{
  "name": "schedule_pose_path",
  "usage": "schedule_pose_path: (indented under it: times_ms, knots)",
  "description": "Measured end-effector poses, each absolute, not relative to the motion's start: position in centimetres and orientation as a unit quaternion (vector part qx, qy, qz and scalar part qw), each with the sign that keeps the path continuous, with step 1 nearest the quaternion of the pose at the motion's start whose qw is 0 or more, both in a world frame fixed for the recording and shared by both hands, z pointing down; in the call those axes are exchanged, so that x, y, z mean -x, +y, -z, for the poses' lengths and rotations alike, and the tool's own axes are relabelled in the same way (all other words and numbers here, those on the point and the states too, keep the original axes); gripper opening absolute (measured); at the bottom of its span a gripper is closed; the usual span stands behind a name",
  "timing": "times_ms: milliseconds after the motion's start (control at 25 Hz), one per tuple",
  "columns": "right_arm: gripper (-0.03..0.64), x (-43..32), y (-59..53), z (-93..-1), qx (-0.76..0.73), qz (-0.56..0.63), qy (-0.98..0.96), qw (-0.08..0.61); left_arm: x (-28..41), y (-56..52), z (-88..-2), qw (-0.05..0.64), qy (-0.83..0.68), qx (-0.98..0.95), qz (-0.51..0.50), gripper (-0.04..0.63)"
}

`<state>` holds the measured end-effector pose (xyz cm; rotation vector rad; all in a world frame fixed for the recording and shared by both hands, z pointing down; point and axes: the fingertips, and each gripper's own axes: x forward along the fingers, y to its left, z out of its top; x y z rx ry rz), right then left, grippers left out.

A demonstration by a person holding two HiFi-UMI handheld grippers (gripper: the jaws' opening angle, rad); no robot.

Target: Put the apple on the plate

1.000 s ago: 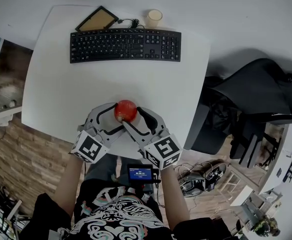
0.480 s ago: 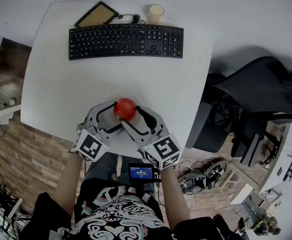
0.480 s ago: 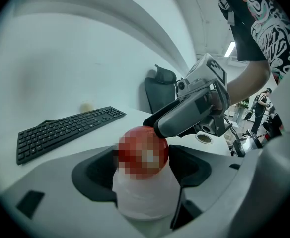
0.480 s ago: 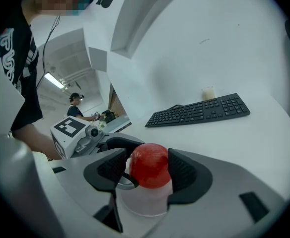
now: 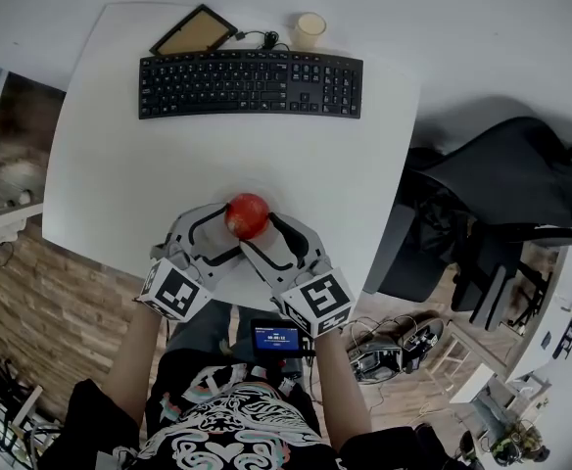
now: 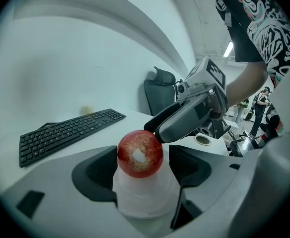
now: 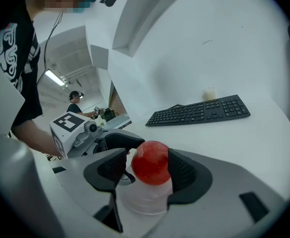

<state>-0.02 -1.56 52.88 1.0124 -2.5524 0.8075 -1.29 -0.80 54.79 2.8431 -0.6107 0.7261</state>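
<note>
The red apple is low over the near edge of the white surface. The right gripper has its jaws squeezed on the apple. The left gripper has its jaws apart around it.

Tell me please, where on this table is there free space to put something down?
The widest bare patch of the table lies between the keyboard and the apple. Smaller bare strips lie left of the left gripper and right of the right gripper. Crowded: the far edge, with brown pad and cup, and the near edge around the apple.
</note>
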Motion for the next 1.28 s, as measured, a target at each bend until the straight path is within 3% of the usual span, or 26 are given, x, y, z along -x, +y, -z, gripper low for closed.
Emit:
schedule_pose_path:
  times_ms: [1000, 1280]
  knots:
    - [0.278, -1.0, -2.4, -52.4, -0.362, -0.281, -0.878, 0.139, 2.0, -2.6, -53.2, 0.063, -0.209, -0.952, -0.216, 0.321]
    - [0.278, -1.4, -3.1, -51.1, -0.380, -0.224, -0.886, 0.145, 2.3, -3.6, -51.4, 0.064, -0.217, -0.960, -0.163, 0.321]
